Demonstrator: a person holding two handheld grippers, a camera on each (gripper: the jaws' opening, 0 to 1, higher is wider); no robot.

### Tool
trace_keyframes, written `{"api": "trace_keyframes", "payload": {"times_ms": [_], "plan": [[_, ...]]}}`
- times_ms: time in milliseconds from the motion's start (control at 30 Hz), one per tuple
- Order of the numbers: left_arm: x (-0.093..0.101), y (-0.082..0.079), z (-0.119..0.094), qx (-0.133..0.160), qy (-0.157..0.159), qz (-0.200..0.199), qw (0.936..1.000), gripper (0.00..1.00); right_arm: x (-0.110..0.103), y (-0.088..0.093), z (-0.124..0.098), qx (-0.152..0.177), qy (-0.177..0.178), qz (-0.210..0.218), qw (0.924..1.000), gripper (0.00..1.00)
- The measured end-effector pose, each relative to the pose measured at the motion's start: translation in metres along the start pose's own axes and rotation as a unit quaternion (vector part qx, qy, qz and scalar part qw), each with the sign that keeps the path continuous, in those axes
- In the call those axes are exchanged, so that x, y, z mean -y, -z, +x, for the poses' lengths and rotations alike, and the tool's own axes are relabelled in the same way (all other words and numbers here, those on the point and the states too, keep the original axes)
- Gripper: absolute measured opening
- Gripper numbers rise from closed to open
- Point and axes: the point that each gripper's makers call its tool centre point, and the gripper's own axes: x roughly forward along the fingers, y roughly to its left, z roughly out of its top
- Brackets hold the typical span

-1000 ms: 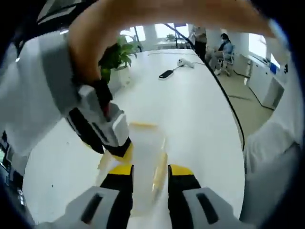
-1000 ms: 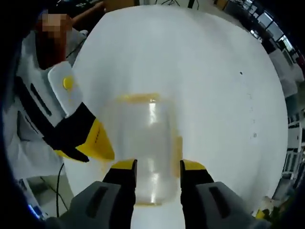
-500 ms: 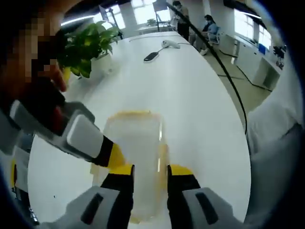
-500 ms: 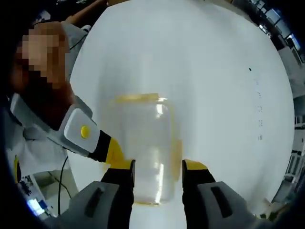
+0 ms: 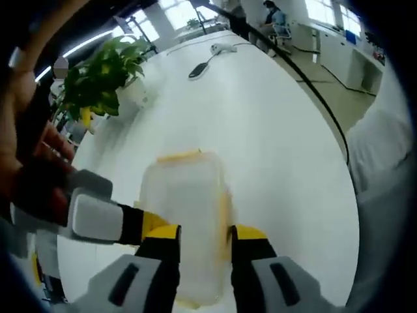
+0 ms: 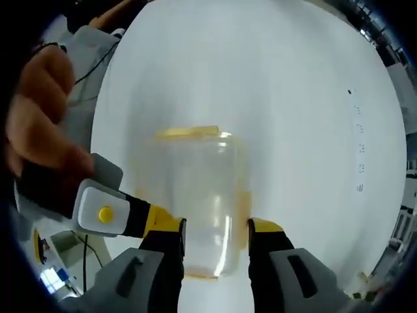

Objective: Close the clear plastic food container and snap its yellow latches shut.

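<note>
The clear plastic container (image 5: 189,208) lies on the white table (image 5: 280,137) with its lid on. A yellow latch (image 5: 179,156) shows at its far end and another (image 5: 225,208) along its right side. My left gripper (image 5: 199,238) hangs over the near end, jaws apart, the box seen between them. In the right gripper view the container (image 6: 195,189) also lies between my right gripper's (image 6: 216,228) spread jaws, with yellow latches at the far end (image 6: 189,132) and the right side (image 6: 245,199). In each view the other gripper (image 5: 98,218) (image 6: 104,212) reaches in from the left, its yellow tip at the container's left side.
A potted plant (image 5: 98,81) stands at the table's far left. A black device (image 5: 199,68) and a white object (image 5: 225,47) lie far back, and a dark cable (image 5: 313,98) runs along the right. A person's hand (image 6: 39,130) holds the other gripper. People sit in the background (image 5: 273,16).
Both views have shifted with the hands. In each view the other gripper has come lower, and its yellow tip now sits beside my own left jaw at the container's left edge.
</note>
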Motion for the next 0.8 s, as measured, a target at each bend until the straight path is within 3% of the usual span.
{"api": "trace_keyframes", "payload": {"times_ms": [233, 400, 800], "plan": [[0.0005, -0.001, 0.0012, -0.014, 0.008, 0.007, 0.9999, 0.22, -0.0007, 0.0009, 0.0004, 0.0, 0.003, 0.002, 1.0, 0.35], [0.0032, -0.0012, 0.0006, -0.005, -0.003, 0.024, 0.9997, 0.19, 0.0004, 0.001, 0.0006, 0.001, 0.001, 0.004, 1.0, 0.35], [0.0033, -0.0015, 0.0016, -0.027, -0.032, 0.034, 0.9985, 0.17, 0.0039, 0.0006, 0.0011, 0.008, -0.007, 0.011, 0.9999, 0.35]]}}
